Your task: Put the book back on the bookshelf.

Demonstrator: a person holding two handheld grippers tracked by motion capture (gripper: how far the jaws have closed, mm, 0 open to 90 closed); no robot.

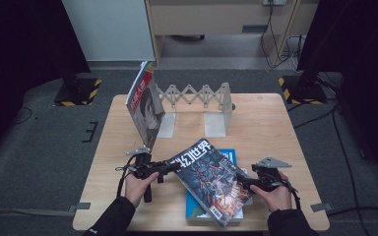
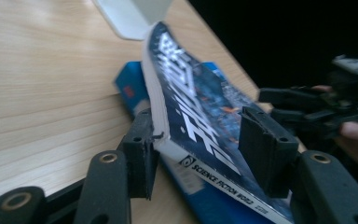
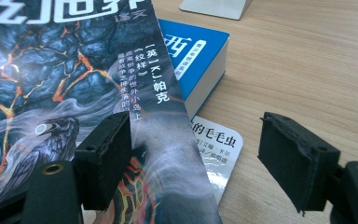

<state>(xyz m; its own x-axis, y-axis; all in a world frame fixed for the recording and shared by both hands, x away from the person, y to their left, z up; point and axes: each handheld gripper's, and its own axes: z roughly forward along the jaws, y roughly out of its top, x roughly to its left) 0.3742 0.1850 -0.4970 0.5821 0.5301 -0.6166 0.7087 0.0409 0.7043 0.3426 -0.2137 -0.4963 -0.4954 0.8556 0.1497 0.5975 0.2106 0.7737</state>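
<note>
Magazine (image 1: 210, 181) with the dark lava cover lies tilted across a blue book (image 1: 229, 158), its spine corner between the jaws of the left gripper (image 2: 200, 149), which stand narrow around that edge, whether clamped I cannot tell. Right gripper (image 3: 198, 158) holds its jaws wide, one pad over the cover, the other out above bare worktop (image 3: 307, 70). By my judgement the lift is barely begun; the rack (image 1: 197, 96) beyond both jaws already holds one standing magazine (image 1: 145, 105), with open slots beside it.
</note>
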